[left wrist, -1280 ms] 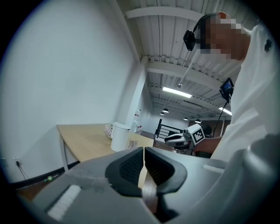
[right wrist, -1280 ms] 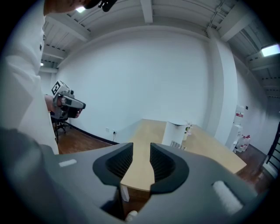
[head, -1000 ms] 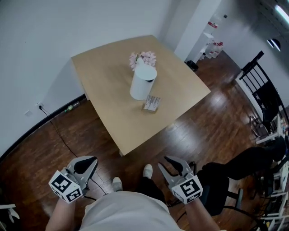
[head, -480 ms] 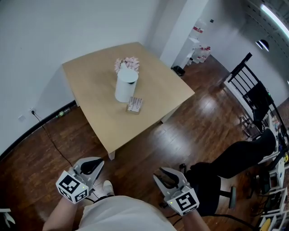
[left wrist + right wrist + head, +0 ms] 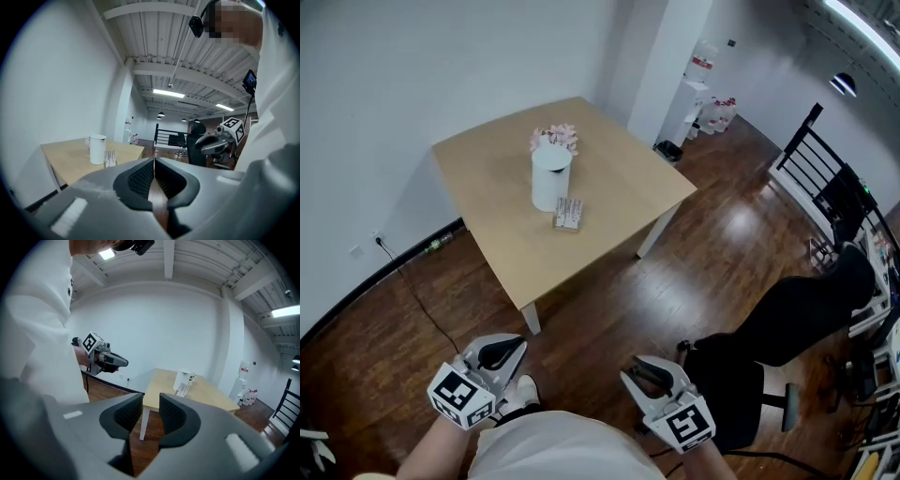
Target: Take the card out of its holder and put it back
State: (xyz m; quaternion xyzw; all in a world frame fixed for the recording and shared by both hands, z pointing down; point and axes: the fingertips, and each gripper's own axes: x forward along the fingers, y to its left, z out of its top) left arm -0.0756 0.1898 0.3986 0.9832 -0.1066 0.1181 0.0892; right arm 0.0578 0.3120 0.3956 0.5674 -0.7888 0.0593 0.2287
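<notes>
Head view: the small holder with its pale printed card (image 5: 568,213) stood at six o'clock of the white cylindrical canister (image 5: 550,178) on the pale square wooden table (image 5: 619,187). It was well apart from the left gripper (image 5: 508,349) and right gripper (image 5: 642,370), which were held low near the body.

Left gripper view: its jaws were closed on nothing, and the holder lay at ten o'clock.

Right gripper view: its jaws stood parted and empty, probably ready for the card at one o'clock.

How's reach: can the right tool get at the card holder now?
Probably not: right tool hangs by the person's body, floor between it and the table holding the card holder. Nothing blocks the way.
</notes>
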